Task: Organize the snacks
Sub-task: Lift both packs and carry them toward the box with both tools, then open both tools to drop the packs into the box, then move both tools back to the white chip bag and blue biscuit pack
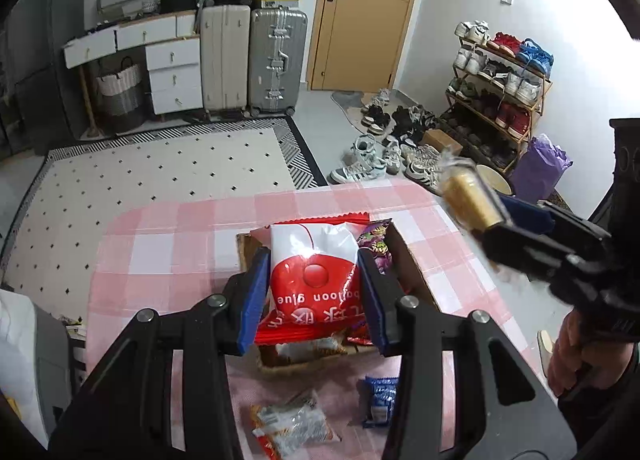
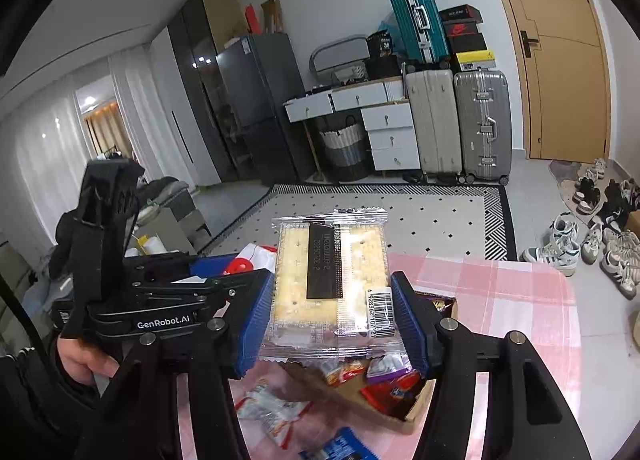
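Observation:
My left gripper (image 1: pixel 312 292) is shut on a red and white "balloon glue" snack bag (image 1: pixel 312 264), held over an open cardboard box (image 1: pixel 412 264) on the pink checked table (image 1: pixel 168 244). The box holds a purple packet (image 1: pixel 376 248) and other snacks. My right gripper (image 2: pixel 332 312) is shut on a clear pack of crackers (image 2: pixel 328 284) above the box (image 2: pixel 404 416); it shows blurred at the right of the left wrist view (image 1: pixel 496 220). A clear and orange packet (image 1: pixel 292 428) and a blue packet (image 1: pixel 380 400) lie on the table near the box.
Beyond the table lie a patterned rug (image 1: pixel 160 172), suitcases (image 1: pixel 276 60), white drawers (image 1: pixel 172 72), a door (image 1: pixel 364 12) and a shoe rack (image 1: pixel 500 88) with shoes on the floor. The left gripper's body (image 2: pixel 120 260) fills the left of the right wrist view.

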{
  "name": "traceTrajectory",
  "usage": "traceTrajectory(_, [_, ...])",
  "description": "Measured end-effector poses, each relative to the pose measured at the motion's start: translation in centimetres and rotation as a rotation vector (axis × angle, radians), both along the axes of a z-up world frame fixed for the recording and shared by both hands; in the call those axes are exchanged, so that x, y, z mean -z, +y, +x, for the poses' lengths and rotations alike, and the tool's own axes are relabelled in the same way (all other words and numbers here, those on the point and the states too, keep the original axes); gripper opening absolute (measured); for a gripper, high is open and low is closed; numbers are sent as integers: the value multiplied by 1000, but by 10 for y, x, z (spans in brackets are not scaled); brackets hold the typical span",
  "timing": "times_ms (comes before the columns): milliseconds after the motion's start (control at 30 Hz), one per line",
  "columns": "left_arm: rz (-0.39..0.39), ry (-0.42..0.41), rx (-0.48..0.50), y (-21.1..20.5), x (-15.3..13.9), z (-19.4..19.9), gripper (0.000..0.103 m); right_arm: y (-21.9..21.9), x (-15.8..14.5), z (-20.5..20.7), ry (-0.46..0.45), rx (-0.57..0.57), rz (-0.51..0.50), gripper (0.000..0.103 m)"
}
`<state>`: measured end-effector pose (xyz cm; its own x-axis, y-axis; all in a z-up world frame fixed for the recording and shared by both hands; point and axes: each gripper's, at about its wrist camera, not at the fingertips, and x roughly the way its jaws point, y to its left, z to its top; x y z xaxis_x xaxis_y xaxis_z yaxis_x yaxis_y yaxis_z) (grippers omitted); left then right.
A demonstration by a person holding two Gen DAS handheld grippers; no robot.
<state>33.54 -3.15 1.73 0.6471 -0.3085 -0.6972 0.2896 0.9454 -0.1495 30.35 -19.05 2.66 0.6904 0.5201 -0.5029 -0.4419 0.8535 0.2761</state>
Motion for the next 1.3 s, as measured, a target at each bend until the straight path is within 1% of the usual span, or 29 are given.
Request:
traceTrajectory(100, [-10, 24, 3, -6, 11, 21, 40, 4, 11, 20, 25, 11, -13, 59])
traceTrajectory(167, [-2, 36, 9, -12, 21, 35, 40, 6, 19, 32, 33, 16, -21, 59])
traceTrajectory(333, [-19, 93, 16, -23, 55, 63, 40, 4, 45, 55, 75, 31, -12, 59])
traceTrajectory(467, [-28, 97, 20, -27, 71, 73, 40, 6, 63, 69, 102, 31, -20, 59])
traceTrajectory(567, [-29, 128, 25, -24, 83, 75, 41, 6, 75, 74, 122, 33, -32, 60])
traceTrajectory(600, [-22, 130, 23, -25, 85, 73, 43, 7, 78, 76, 127, 29, -41, 60])
traceTrajectory(633, [-16, 130, 19, -24, 86, 73, 48, 9, 81, 73, 127, 23, -47, 60])
traceTrajectory(667, [-18, 126, 17, -22, 86, 71, 51, 11, 82, 72, 122, 17, -57, 61])
traceTrajectory(733, [-19, 109, 8, -19, 86, 67, 62, 11, 84, 71, 119, 15, -54, 61])
traceTrajectory(800, [-12, 90, -3, -14, 82, 61, 66, 9, 81, 67, 105, 18, -42, 64])
traceTrajectory(867, [-13, 76, -4, -12, 78, 53, 66, 5, 76, 62, 93, 23, -37, 66])
traceTrajectory(967, [-3, 47, -14, -12, 68, 36, 68, 0, 68, 52, 72, 29, -25, 66])
traceTrajectory(1033, [-5, 27, -17, -11, 60, 21, 79, 0, 61, 42, 59, 33, -23, 68])
traceTrajectory(1067, [-4, 16, -24, -8, 55, 15, 81, -2, 58, 37, 49, 35, -19, 71])
traceTrajectory(1100, [-5, 2, -33, -6, 49, 7, 81, -4, 54, 32, 40, 36, -14, 75])
traceTrajectory(1133, [-11, -6, -35, -5, 46, 2, 81, -4, 51, 25, 35, 34, -10, 76])
traceTrajectory(1267, [-33, -36, -46, 1, 33, -28, 82, -4, 37, -2, 5, 22, -11, 78])
traceTrajectory(1300, [-30, -39, -49, 3, 29, -35, 82, -4, 34, -9, -4, 20, -8, 81])
